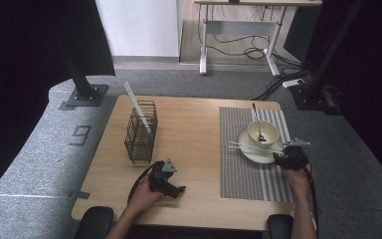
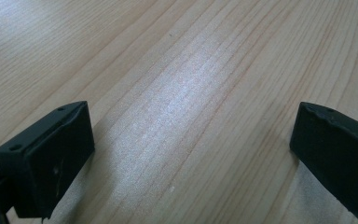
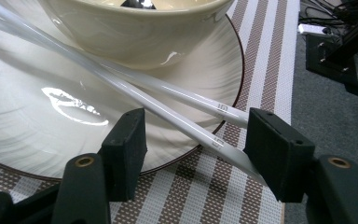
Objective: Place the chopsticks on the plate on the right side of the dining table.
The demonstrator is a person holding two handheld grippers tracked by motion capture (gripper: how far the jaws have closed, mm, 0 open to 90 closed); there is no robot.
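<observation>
Two white chopsticks [image 1: 251, 147] [image 3: 177, 119] lie across a white plate [image 1: 258, 155] [image 3: 51, 126] that stands on a striped placemat [image 1: 243, 174]. On the plate sits a cream bowl [image 1: 263, 132] [image 3: 135, 32] with a spoon [image 1: 255, 117] in it. My right gripper [image 1: 279, 158] [image 3: 198, 149] is open at the plate's right rim, its jaws on either side of the chopsticks' ends. My left gripper [image 1: 178, 189] [image 2: 191, 140] rests open on bare wood near the table's front edge, with nothing between its fingers.
A black wire basket [image 1: 140, 134] stands on the left half of the wooden table [image 1: 194, 124], with one white stick [image 1: 137, 107] leaning out of it. Grey carpet, dark frame posts and a desk with cables lie beyond the table.
</observation>
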